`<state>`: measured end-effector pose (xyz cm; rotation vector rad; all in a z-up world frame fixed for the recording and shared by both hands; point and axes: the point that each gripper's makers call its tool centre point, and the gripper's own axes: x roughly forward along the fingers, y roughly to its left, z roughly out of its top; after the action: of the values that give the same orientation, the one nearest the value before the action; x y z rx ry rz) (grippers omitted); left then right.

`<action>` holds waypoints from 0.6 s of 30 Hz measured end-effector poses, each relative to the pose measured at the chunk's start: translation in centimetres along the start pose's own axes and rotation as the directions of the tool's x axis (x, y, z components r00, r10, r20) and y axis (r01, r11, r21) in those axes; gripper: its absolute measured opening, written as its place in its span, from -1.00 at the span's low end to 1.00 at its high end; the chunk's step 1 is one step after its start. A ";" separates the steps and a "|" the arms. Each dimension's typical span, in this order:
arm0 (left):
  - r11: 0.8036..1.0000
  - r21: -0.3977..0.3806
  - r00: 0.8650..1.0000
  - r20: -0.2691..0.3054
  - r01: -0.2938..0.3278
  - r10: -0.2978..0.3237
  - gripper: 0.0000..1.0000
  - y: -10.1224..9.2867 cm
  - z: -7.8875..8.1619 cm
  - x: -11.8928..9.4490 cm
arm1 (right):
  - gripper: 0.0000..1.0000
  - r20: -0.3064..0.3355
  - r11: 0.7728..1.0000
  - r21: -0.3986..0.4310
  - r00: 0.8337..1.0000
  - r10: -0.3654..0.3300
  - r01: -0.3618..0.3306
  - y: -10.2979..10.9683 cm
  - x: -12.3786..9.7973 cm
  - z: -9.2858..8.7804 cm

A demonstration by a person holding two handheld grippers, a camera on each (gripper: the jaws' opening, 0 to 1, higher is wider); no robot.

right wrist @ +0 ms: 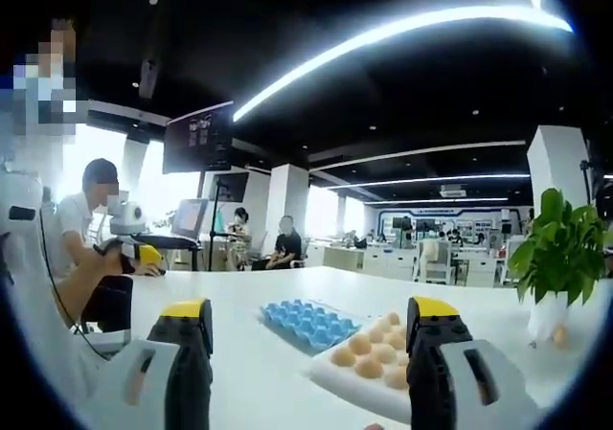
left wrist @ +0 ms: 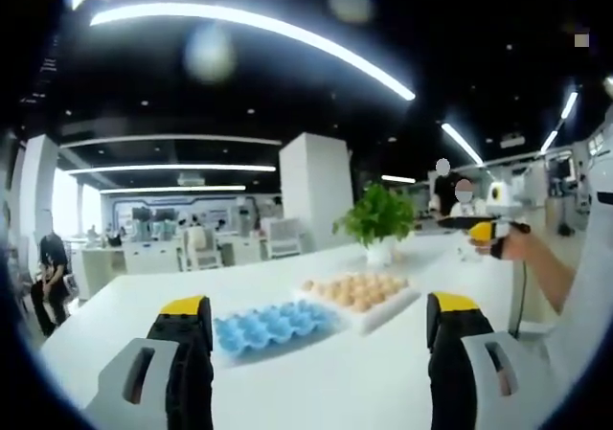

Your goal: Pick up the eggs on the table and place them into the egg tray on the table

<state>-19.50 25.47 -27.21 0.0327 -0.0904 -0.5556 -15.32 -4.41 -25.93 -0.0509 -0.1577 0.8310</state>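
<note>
Grippers, left (left wrist: 321, 339) and right (right wrist: 311, 339), gape empty; blue egg tray (left wrist: 271, 326) runs lengthwise toward eggs (left wrist: 356, 289).

Glossy white table (left wrist: 316, 382), matt eggs (left wrist: 359, 289)

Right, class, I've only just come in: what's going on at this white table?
A person holds a claw in each hand over a white table, and both claws are open and empty. The left claw and the right claw point toward a blue egg tray with empty cups. Beside it sits a white tray full of tan eggs. A potted plant stands behind them. No egg has been picked up yet.
</note>
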 end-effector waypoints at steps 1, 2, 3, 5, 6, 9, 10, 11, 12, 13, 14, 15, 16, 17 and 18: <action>1.000 -0.001 1.000 0.000 0.000 0.000 0.88 0.0 0.0 0.0 | 0.74 0.000 1.000 -0.001 1.000 0.001 -0.001 0.0 0.0 0.0; 1.000 -0.002 1.000 -0.002 -0.001 0.001 0.88 0.1 -0.1 0.1 | 0.74 0.002 1.000 0.000 1.000 0.001 -0.001 0.0 0.0 0.0; 1.000 -0.002 1.000 -0.004 -0.001 0.001 0.88 0.1 -0.2 0.1 | 0.74 0.002 1.000 0.003 1.000 0.000 0.000 -0.1 0.1 0.0; 1.000 -0.004 1.000 -0.008 0.000 0.000 0.88 0.1 -0.3 0.2 | 0.74 0.002 1.000 0.006 1.000 -0.002 0.002 -0.3 0.2 -0.1; 1.000 -0.005 1.000 -0.008 0.001 -0.001 0.88 0.2 -0.4 0.3 | 0.74 -0.002 1.000 0.008 1.000 -0.004 0.004 -0.4 0.3 -0.3; 1.000 -0.016 1.000 -0.017 0.004 -0.005 0.88 0.4 -1.0 0.6 | 0.74 -0.012 1.000 0.014 1.000 -0.002 0.002 -0.6 0.7 -0.8; 1.000 -0.018 1.000 -0.021 0.006 -0.007 0.88 0.4 -1.2 0.7 | 0.74 -0.016 1.000 0.014 1.000 0.006 -0.005 -0.5 0.9 -0.9; 1.000 -0.022 1.000 -0.025 0.008 -0.008 0.88 0.4 -1.5 0.8 | 0.74 -0.026 1.000 0.017 1.000 0.009 -0.009 -0.4 1.1 -1.1; 1.000 -0.026 1.000 -0.028 0.010 -0.011 0.88 0.4 -1.7 0.9 | 0.74 -0.030 1.000 0.009 0.999 0.014 -0.014 -0.2 1.3 -1.3; 1.000 -0.029 1.000 -0.029 0.013 -0.013 0.88 0.3 -1.9 1.0 | 0.74 -0.030 1.000 0.009 0.999 0.016 -0.016 -0.2 1.4 -1.3; 0.999 -0.032 0.999 -0.028 0.016 -0.017 0.88 0.3 -2.1 1.1 | 0.74 -0.031 1.000 0.013 0.999 0.020 -0.019 -0.2 1.6 -1.4; 0.999 -0.037 0.999 -0.029 0.019 -0.021 0.88 0.3 -2.3 1.2 | 0.74 -0.032 1.000 0.015 0.999 0.025 -0.025 -0.1 1.7 -1.4; 0.999 -0.042 0.999 -0.029 0.023 -0.024 0.88 0.2 -2.6 1.3 | 0.74 -0.036 0.999 0.014 0.999 0.030 -0.029 0.0 1.9 -1.4; 0.999 -0.049 0.999 -0.029 0.024 -0.026 0.88 0.2 -2.8 1.4 | 0.75 -0.038 0.999 0.006 0.999 0.032 -0.032 0.0 2.0 -1.3; 0.998 -0.057 0.999 -0.031 0.025 -0.027 0.88 0.3 -3.0 1.5 | 0.75 -0.041 0.999 -0.003 0.999 0.035 -0.035 0.0 2.1 -1.3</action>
<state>-17.84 24.93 -30.08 -0.0119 -0.0431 -0.5831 -13.73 -2.86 -26.93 -0.0741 -0.1205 0.8637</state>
